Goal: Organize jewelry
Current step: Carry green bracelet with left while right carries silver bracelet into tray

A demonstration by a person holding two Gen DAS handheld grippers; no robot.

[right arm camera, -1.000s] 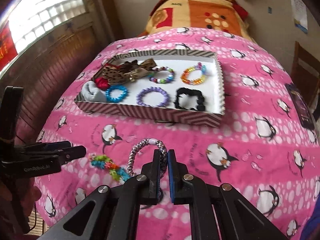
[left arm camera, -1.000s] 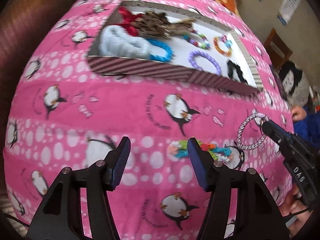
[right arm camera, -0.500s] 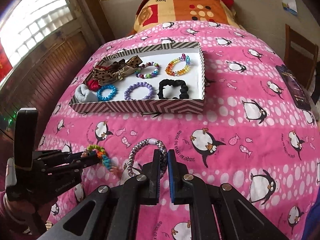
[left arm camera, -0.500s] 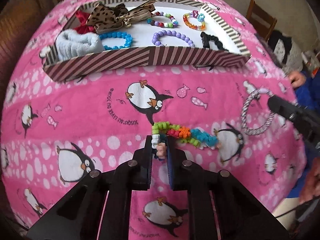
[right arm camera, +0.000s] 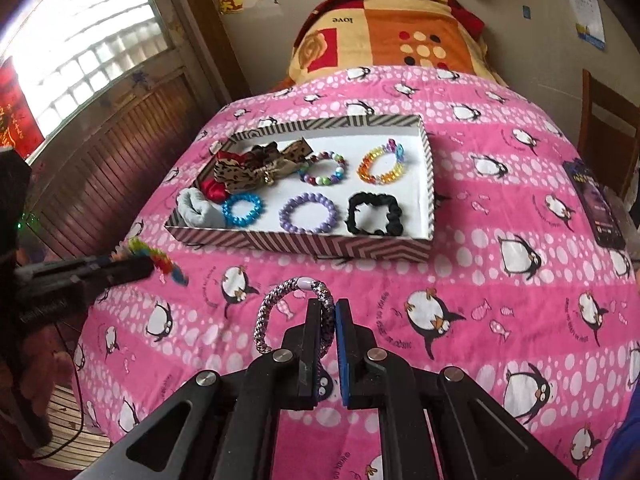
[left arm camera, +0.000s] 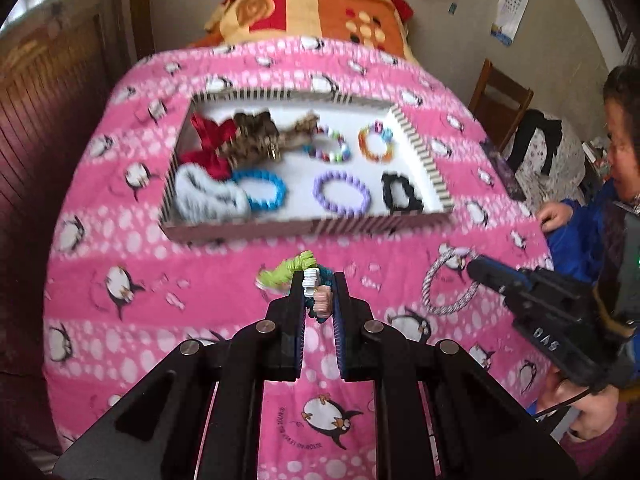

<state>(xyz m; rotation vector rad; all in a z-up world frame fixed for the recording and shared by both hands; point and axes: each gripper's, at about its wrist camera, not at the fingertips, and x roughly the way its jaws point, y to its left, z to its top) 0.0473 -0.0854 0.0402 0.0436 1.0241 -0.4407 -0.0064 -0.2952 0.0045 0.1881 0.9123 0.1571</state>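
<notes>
My left gripper [left arm camera: 318, 280] is shut on a multicoloured spiral hair tie [left arm camera: 286, 270], lifted off the pink penguin blanket [left arm camera: 160, 264]; in the right wrist view the same hair tie [right arm camera: 160, 258] hangs from the left gripper [right arm camera: 146, 266] at the left edge. My right gripper [right arm camera: 330, 308] is shut on a grey-and-white braided bracelet [right arm camera: 276, 308], which stands up as a loop; the left wrist view shows this bracelet [left arm camera: 444, 284] at the right gripper's tip [left arm camera: 474, 268]. Ahead lies the striped tray [right arm camera: 304, 242] with several bracelets, hair bows and a black scrunchie inside.
A patterned orange blanket [right arm camera: 392, 28] is heaped at the far end of the bed. Wooden panelling [right arm camera: 104, 172] runs along the left. A dark phone or booklet [right arm camera: 596, 208] lies on the right, with a chair [left arm camera: 500, 100] and a person [left arm camera: 592, 216] beyond.
My left gripper closed on the multicoloured hair tie and rose with it off the blanket. The right gripper kept still, holding the braided bracelet.
</notes>
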